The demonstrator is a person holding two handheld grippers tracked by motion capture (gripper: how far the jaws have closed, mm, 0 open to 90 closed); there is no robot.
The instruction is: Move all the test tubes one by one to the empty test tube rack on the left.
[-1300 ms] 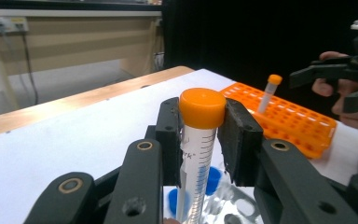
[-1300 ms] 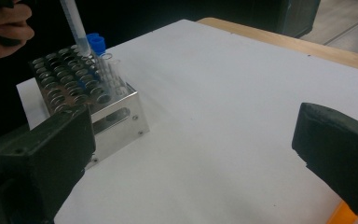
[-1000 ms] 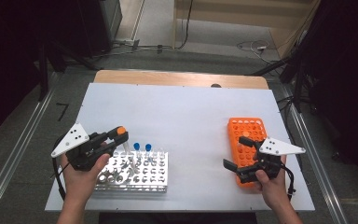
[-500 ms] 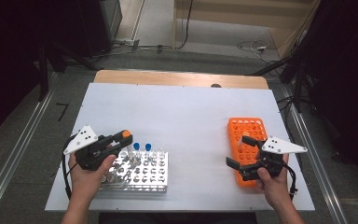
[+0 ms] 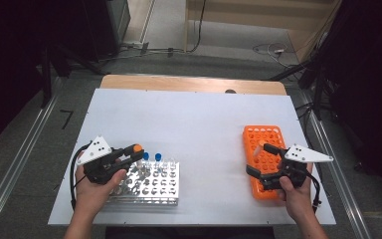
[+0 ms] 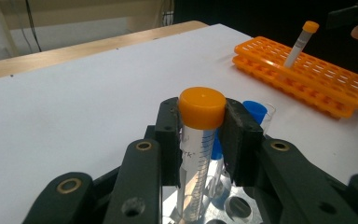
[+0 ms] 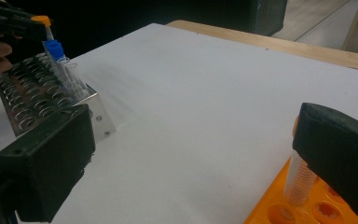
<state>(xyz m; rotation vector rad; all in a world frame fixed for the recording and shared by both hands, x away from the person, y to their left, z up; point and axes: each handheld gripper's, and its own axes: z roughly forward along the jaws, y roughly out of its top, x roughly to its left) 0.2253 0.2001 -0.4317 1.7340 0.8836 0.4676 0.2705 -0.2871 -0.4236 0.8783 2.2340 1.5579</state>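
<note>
Bright overhead light on white table (image 5: pixel 189 124), dark surroundings, soft shadows; close jaws blurred in gripper views.

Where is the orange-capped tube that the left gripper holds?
In the left gripper view, the orange-capped tube stands upright between the left gripper pads, above the metal rack.

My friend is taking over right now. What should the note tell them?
Left gripper: shut on an orange-capped tube, over the metal rack.
Right gripper: open, jaws either side of a tube standing in the orange rack, not pressing it.
Two blue-capped tubes stand in the metal rack.
Done: one tube sits in the orange rack.
Left: probably move the held tube across; whether the blue ones follow is unclear.
</note>
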